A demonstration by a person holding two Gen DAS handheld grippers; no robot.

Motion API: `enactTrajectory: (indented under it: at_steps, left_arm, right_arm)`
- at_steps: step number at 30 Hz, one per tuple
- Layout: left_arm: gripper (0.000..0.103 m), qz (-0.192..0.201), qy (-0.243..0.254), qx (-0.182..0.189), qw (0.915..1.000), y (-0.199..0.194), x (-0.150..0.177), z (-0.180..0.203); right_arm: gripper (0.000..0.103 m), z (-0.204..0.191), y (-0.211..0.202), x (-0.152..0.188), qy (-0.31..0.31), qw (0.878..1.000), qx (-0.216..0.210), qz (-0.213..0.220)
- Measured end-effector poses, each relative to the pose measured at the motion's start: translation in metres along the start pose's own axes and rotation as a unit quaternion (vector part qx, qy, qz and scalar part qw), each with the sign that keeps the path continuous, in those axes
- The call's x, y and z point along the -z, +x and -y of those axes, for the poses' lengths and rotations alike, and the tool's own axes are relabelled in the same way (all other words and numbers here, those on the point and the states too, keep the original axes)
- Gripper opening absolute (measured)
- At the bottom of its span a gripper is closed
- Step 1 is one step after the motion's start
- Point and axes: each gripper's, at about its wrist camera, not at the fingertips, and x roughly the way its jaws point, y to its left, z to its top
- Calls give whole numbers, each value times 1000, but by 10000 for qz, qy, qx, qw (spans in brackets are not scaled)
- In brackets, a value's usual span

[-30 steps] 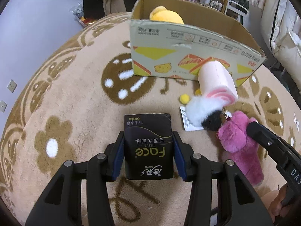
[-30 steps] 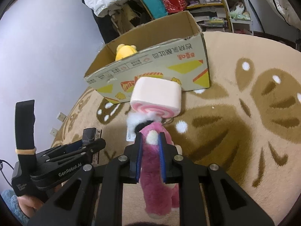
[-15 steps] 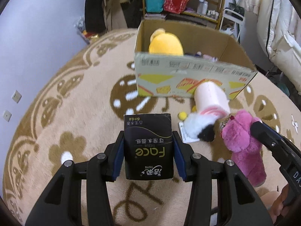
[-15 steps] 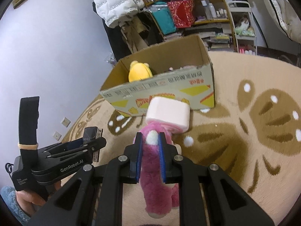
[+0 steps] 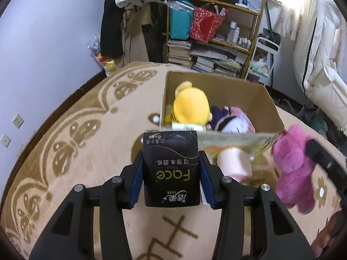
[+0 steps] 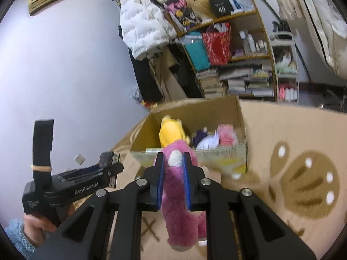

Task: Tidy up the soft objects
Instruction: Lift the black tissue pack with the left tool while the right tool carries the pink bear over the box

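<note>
My left gripper (image 5: 171, 173) is shut on a black tissue pack (image 5: 171, 169) and holds it in the air in front of the open cardboard box (image 5: 266, 104). My right gripper (image 6: 173, 169) is shut on a pink plush bear (image 6: 180, 197), also raised near the box (image 6: 236, 110); the bear shows at the right of the left wrist view (image 5: 292, 169). The box holds a yellow plush (image 5: 190, 108) and a pink-and-white plush (image 5: 236, 123). A pink roll-shaped plush (image 5: 234, 162) lies on the carpet against the box front.
The box stands on a beige carpet with brown patterns (image 5: 76, 140). Behind it is a wooden shelf (image 5: 216, 39) with bags, bottles and stacked books. A white jacket (image 6: 143, 21) hangs at the back. White bedding (image 5: 321, 60) is at the right.
Both grippers have risen with their loads and moved toward the box. The inside of the box has come into view.
</note>
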Motion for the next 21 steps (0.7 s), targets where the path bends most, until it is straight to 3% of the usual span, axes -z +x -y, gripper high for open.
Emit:
enactTrajectory:
  at_steps: [10, 15, 21]
  left_arm:
    - [45, 350, -114, 14, 9993, 5, -49, 0]
    - [45, 488, 6, -36, 9988, 12, -72, 5]
    - [46, 480, 91, 195, 9986, 29, -83, 15]
  right_arm:
    - [17, 2, 16, -59, -256, 9984, 48, 497]
    - [17, 4, 29, -76, -362, 9977, 67, 563]
    - [17, 8, 47, -82, -408, 9980, 85, 473]
